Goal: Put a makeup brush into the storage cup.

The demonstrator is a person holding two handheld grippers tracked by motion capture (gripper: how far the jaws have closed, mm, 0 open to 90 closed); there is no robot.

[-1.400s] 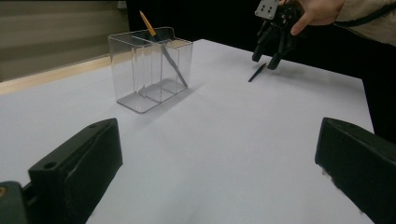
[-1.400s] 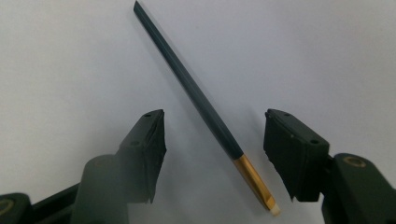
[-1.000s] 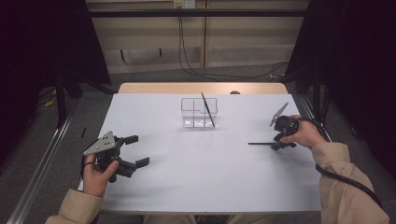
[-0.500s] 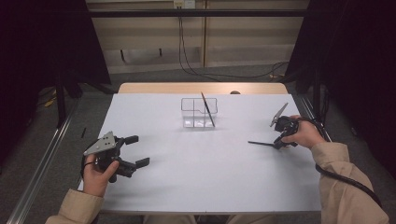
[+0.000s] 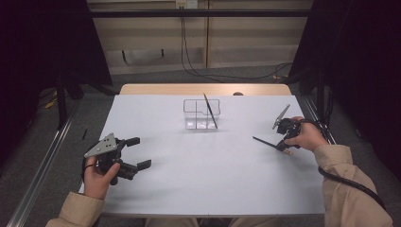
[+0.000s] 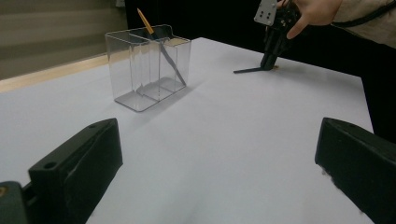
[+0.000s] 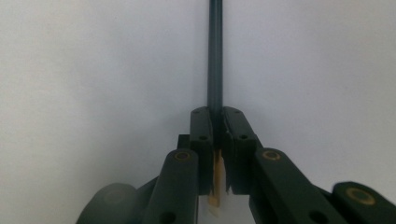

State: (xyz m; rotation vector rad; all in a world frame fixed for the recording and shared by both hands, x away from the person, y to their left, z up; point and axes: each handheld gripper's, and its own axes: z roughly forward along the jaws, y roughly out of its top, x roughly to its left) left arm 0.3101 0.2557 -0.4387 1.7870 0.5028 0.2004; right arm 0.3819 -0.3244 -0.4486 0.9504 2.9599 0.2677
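A dark pencil (image 5: 265,141) was pinched by the just-closed right tool (image 5: 283,144) at three o'clock on the surface (image 5: 213,179) (tip toward nine); the left tool (image 5: 137,153) was spread.

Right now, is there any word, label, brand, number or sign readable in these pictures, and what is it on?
None can be read.
Clear organiser: plain, no label.
Two dark pencils, one in the organiser, one in the right gripper: no print visible.
Wall outlet at the top of the high view: too small to read.
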